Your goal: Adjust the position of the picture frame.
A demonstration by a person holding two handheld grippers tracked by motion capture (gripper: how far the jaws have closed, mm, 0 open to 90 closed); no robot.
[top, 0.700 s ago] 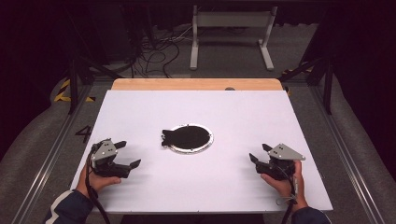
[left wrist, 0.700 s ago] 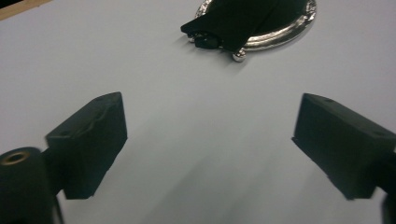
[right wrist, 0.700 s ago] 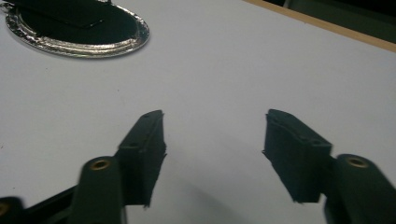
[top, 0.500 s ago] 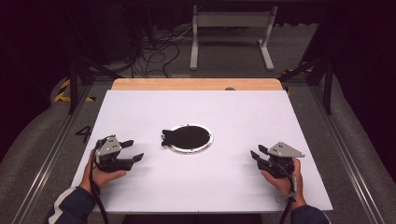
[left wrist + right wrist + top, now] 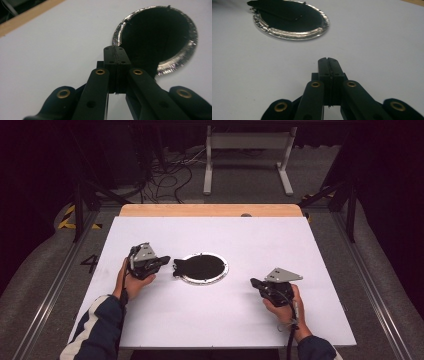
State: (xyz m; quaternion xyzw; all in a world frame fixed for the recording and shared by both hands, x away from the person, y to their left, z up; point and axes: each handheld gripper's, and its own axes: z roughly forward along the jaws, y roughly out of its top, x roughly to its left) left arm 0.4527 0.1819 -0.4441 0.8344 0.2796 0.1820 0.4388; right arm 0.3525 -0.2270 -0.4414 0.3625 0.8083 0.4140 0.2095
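Note:
A round black dish with a crinkled silver rim (image 5: 202,268) lies in the middle of the white table (image 5: 310,245). A flat black piece (image 5: 179,268) lies across the dish's left side and sticks out over the rim; the right gripper view has it (image 5: 277,10) on the dish (image 5: 294,33). My left gripper (image 5: 164,260) is shut and empty, its tips just left of that piece. In the left gripper view the closed tips (image 5: 116,49) stand at the dish's rim (image 5: 175,65). My right gripper (image 5: 254,282) is shut and empty, a short way right of the dish and nearer the front edge (image 5: 328,60).
A wooden strip (image 5: 210,210) runs along the table's far edge. Metal rails (image 5: 55,285) flank the table on both sides. A white frame (image 5: 247,140) and cables lie on the floor beyond.
My left gripper has moved forward and to the right, up to the dish's left side. The right gripper has shifted left and slightly forward toward the dish. Both stay shut.

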